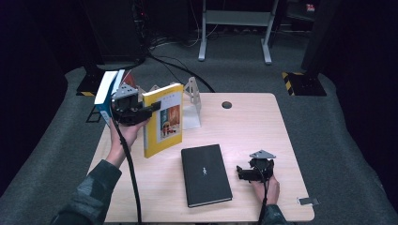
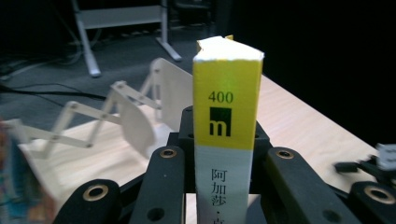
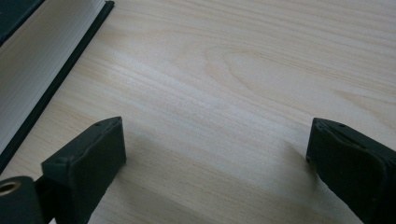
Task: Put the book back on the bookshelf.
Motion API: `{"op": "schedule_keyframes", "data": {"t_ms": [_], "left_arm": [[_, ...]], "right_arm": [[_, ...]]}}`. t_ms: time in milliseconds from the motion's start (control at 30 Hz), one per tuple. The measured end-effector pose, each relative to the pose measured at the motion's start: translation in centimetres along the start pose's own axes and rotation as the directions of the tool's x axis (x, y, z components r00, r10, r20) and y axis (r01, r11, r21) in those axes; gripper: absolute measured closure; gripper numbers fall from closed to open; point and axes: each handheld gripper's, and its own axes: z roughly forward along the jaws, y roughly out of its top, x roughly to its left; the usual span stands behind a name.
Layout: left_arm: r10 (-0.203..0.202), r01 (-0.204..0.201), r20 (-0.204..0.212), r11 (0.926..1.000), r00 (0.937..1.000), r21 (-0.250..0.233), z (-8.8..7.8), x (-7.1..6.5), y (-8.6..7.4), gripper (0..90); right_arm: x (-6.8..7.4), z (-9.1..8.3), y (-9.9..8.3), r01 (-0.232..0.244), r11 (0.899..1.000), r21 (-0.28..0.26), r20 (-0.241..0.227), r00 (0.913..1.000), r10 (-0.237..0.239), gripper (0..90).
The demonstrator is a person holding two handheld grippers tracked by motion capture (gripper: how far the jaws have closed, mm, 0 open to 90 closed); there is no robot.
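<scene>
Right gripper [image 1: 245, 172] sits on the table [image 1: 263, 126] nearest the person, jaws spread wide, nothing between them, black book [image 1: 205, 174] just beside. Further back, left gripper [image 1: 149, 108] clamps the yellow book [image 1: 163, 119] by its spine, upright above the table, folding rack [image 1: 191, 103] behind.

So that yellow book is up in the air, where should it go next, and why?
Probably sideways into the white folding book rack: the left gripper holds the yellow book upright, and other books already stand at the rack's far end.
</scene>
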Motion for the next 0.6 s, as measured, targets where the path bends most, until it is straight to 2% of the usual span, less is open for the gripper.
{"op": "schedule_keyframes", "data": {"t_ms": [33, 100, 133, 167, 200, 233, 300, 367, 400, 433, 467, 500, 533, 567, 600], "left_arm": [[0.000, 0.000, 0.000, 1.0000, 1.0000, 0.000, 0.0, 0.0, 0.0, 76.0], [0.013, -0.014, -0.064, 0.9997, 0.9979, -0.019, -0.4, 0.5, 0.1, 75.9], [0.013, -0.014, -0.064, 0.9997, 0.9979, -0.019, -0.4, 0.5, 0.1, 75.9], [0.015, -0.018, -0.096, 0.9995, 0.9952, -0.027, -0.5, 0.8, 0.0, 76.0], [0.020, -0.023, -0.111, 0.9993, 0.9936, -0.028, -0.6, 1.0, 0.0, 76.0], [0.020, -0.023, -0.111, 0.9993, 0.9936, -0.028, -0.6, 1.0, 0.0, 76.0], [0.019, -0.024, -0.148, 0.9992, 0.9888, -0.033, -0.8, 1.7, -0.1, 76.0], [0.016, -0.021, -0.158, 0.9992, 0.9873, -0.034, -0.8, 1.9, -0.2, 76.0], [0.010, -0.018, -0.179, 0.9991, 0.9838, -0.039, -0.9, 2.3, -0.3, 76.0], [0.010, -0.018, -0.179, 0.9991, 0.9838, -0.039, -0.9, 2.3, -0.3, 76.0], [-0.001, -0.009, -0.201, 0.9989, 0.9795, -0.046, -1.0, 2.8, -0.4, 76.0], [-0.001, -0.009, -0.201, 0.9989, 0.9795, -0.046, -1.0, 2.8, -0.4, 76.0], [-0.007, -0.005, -0.227, 0.9988, 0.9738, -0.050, -1.2, 3.2, -0.5, 76.0], [-0.007, -0.005, -0.227, 0.9988, 0.9738, -0.050, -1.2, 3.2, -0.5, 76.0], [-0.009, -0.003, -0.241, 0.9987, 0.9704, -0.050, -1.3, 3.5, -0.6, 76.0]], "right_arm": [[0.0, 0.0, 0.0, 0.000, 1.000, 0.000, 0.000, 1.0000, 0.000, 4.1], [0.0, 0.0, 0.0, 0.000, 1.000, 0.000, 0.000, 1.0000, 0.000, 4.1], [0.0, 0.0, 0.0, 0.000, 1.000, 0.000, 0.000, 1.0000, 0.000, 4.1], [0.0, 0.0, 0.0, 0.000, 1.000, 0.000, 0.000, 1.0000, 0.000, 4.1], [0.0, 0.0, 0.0, -0.001, 1.000, 0.000, 0.000, 1.0000, 0.001, 4.2], [0.0, 0.0, 0.0, -0.001, 1.000, 0.000, 0.000, 1.0000, 0.001, 4.2], [0.0, 0.0, 0.0, -0.001, 1.000, -0.001, -0.001, 1.0000, 0.001, 4.2], [0.0, 0.0, 0.0, -0.001, 1.000, -0.001, -0.001, 1.0000, 0.001, 4.2], [0.0, 0.0, 0.0, 0.002, 1.000, -0.002, -0.001, 1.0000, -0.002, 4.3], [0.0, 0.0, 0.0, 0.002, 1.000, -0.002, -0.001, 1.0000, -0.002, 4.3], [0.0, 0.0, 0.0, -0.002, 1.000, 0.000, -0.001, 1.0000, 0.002, 4.3], [0.0, 0.0, 0.0, -0.002, 1.000, 0.000, -0.001, 1.0000, 0.002, 4.3], [0.0, 0.0, 0.0, -0.002, 1.000, -0.001, 0.000, 1.0000, 0.002, 4.3], [0.0, 0.0, 0.0, -0.002, 1.000, -0.001, 0.000, 1.0000, 0.002, 4.3], [0.0, 0.0, 0.0, 0.001, 1.000, -0.002, -0.001, 1.0000, -0.001, 4.3]]}}
